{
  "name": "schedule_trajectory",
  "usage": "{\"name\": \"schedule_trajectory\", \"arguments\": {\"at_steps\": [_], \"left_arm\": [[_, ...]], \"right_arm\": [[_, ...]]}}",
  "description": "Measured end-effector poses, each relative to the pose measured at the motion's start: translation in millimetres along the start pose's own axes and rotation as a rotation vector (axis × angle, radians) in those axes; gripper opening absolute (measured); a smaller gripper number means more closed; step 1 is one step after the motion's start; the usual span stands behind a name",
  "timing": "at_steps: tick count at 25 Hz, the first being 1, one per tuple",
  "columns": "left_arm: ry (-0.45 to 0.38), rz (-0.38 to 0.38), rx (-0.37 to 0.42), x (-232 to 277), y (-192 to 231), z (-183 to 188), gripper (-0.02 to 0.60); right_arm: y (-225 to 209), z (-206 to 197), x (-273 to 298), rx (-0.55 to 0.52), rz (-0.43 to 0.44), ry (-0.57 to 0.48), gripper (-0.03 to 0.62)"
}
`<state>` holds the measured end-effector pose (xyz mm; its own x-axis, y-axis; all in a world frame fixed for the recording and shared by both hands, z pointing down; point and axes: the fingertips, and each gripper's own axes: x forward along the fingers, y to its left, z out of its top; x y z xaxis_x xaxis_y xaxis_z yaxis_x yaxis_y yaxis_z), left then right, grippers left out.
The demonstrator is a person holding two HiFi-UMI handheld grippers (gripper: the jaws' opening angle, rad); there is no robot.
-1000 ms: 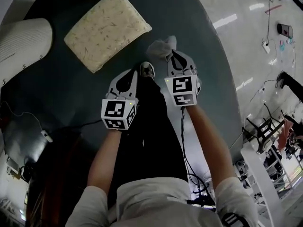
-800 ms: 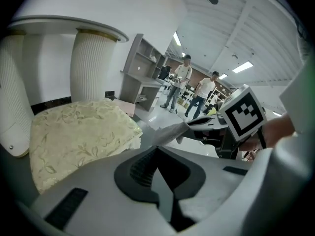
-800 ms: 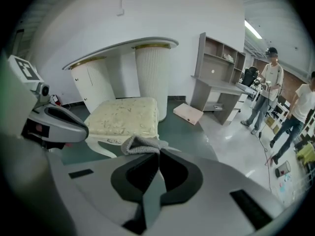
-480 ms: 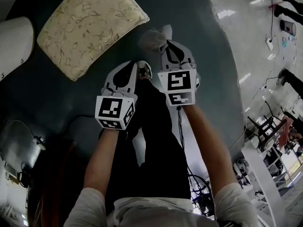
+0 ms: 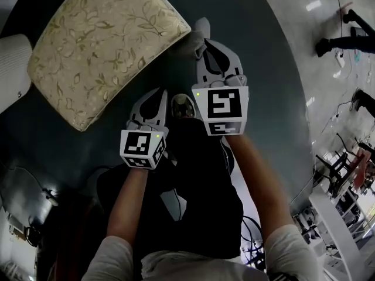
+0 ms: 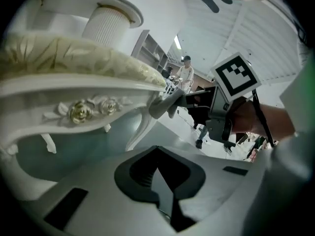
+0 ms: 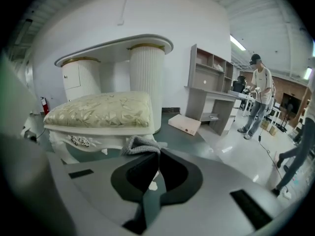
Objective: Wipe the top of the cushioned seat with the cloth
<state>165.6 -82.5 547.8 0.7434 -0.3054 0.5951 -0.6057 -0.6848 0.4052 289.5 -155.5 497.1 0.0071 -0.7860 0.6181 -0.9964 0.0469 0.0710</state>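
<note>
The right claw (image 7: 156, 157) is gripping the cloth (image 7: 140, 144) just beside a corner of the cushioned seat (image 7: 103, 109), off its top. The left claw (image 6: 157, 150) is hanging closed and empty. Wiping seemingly not yet begun.

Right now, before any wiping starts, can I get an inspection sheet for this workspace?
Surface: dark grey-green floor, smooth.
Job's things: cream floral cushioned seat with a white carved frame, top bare; small grey knitted cloth, off the cushion, near its corner.
Clutter: flat pale cardboard box on the floor.
Grippers: left claw shut, empty; right claw shut on the cloth.
Cables: black cable running along the right forearm.
Surroundings: white fluted column, grey shelved desk, standing person.
</note>
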Motion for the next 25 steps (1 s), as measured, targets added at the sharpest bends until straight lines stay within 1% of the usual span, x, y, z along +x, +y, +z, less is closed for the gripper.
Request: {"name": "schedule_trajectory", "arguments": {"at_steps": [2,6,8,10,14,17,22,25], "left_arm": [[-0.023,0.000,0.004,10.8,10.3,-7.6,0.014],[-0.091,0.009,0.014,22.5,27.7,-10.8,0.014],[-0.121,0.009,0.032,28.0,34.6,-10.9,0.014],[-0.138,0.004,0.066,35.1,39.9,-12.4,0.014],[-0.165,-0.004,0.145,47.7,49.0,-12.8,0.014],[-0.183,-0.006,0.182,55.4,56.7,-13.5,0.014],[-0.199,-0.002,0.185,63.6,72.0,-15.2,0.014],[-0.208,-0.002,0.209,68.0,77.2,-12.5,0.014]], "right_arm": [[2.0,1.4,8.2,0.000,0.011,-0.065,0.015],[8.2,1.7,12.5,-0.046,0.043,-0.194,0.015],[10.1,2.6,12.2,-0.058,0.045,-0.256,0.015],[11.2,4.1,12.8,-0.056,0.038,-0.309,0.015],[15.5,5.9,19.0,-0.085,0.016,-0.358,0.015],[16.9,10.5,20.9,-0.062,0.001,-0.411,0.015],[16.4,3.8,18.4,-0.025,-0.007,-0.462,0.015],[16.2,1.2,19.0,-0.008,-0.014,-0.513,0.015]]}}
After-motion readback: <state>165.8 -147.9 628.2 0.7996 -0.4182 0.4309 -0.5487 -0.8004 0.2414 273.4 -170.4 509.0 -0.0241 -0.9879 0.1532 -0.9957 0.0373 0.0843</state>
